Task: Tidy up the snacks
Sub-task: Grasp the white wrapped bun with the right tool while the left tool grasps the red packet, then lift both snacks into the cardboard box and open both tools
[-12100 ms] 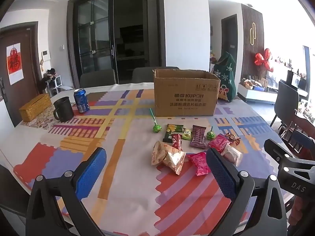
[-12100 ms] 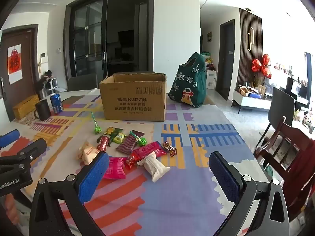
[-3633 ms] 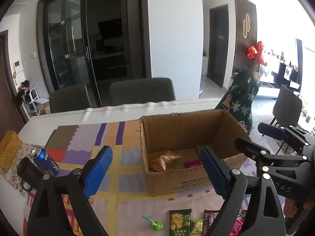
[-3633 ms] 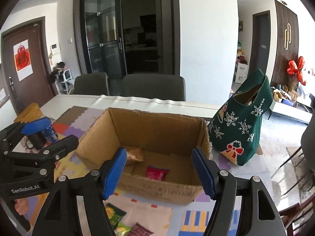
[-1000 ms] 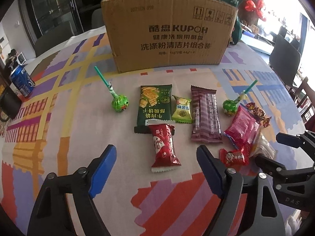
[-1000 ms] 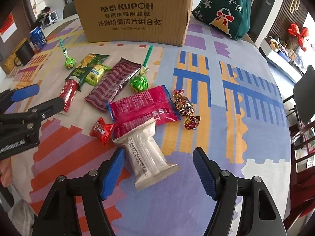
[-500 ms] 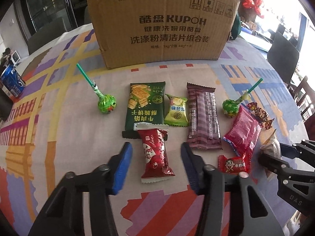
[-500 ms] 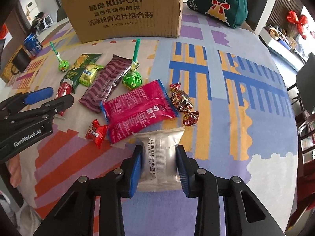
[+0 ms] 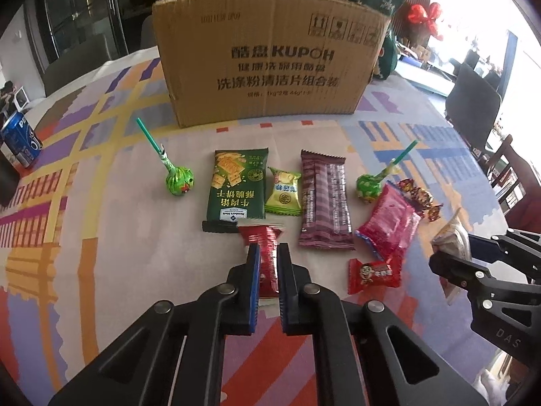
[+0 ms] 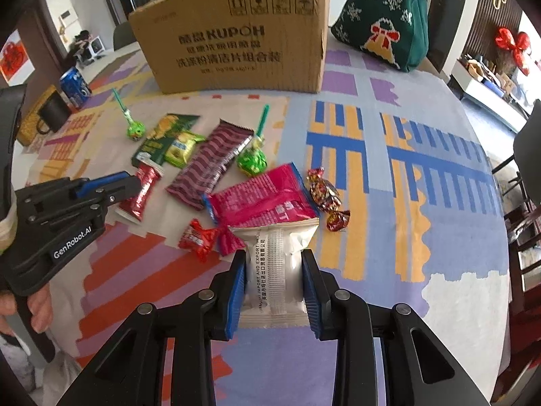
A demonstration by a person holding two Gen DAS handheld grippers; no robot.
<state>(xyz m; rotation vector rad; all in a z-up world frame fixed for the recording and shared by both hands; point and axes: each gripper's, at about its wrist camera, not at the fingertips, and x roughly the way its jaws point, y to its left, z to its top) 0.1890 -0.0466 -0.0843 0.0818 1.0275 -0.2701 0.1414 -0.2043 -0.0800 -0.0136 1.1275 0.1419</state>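
Tabletop with patterned cloth (image 10: 389, 321), as I see it from both wrist cameras. The cardboard box (image 9: 270, 57), printed "KUPOH", stands upright at the far side and serves as my landmark. In front of the box lies the spread of snacks: a pink packet (image 10: 267, 199), a maroon wafer bar (image 9: 324, 203) and a dark green cracker packet (image 9: 236, 186); a green lollipop (image 9: 178, 182) sits left of these, a second one (image 9: 369, 186) to the right. Nearest me, well in front of the box, my right gripper (image 10: 273, 260) is clamped on a white packet (image 10: 275, 264), its pads pressing both sides. To its left, my left gripper (image 9: 268, 253) is closed on a red snack stick (image 9: 267, 257), whose far end touches the cracker packet. A green knitted bag (image 10: 385, 13) stands right of the box, a blue soda can (image 10: 75, 86) left of it.
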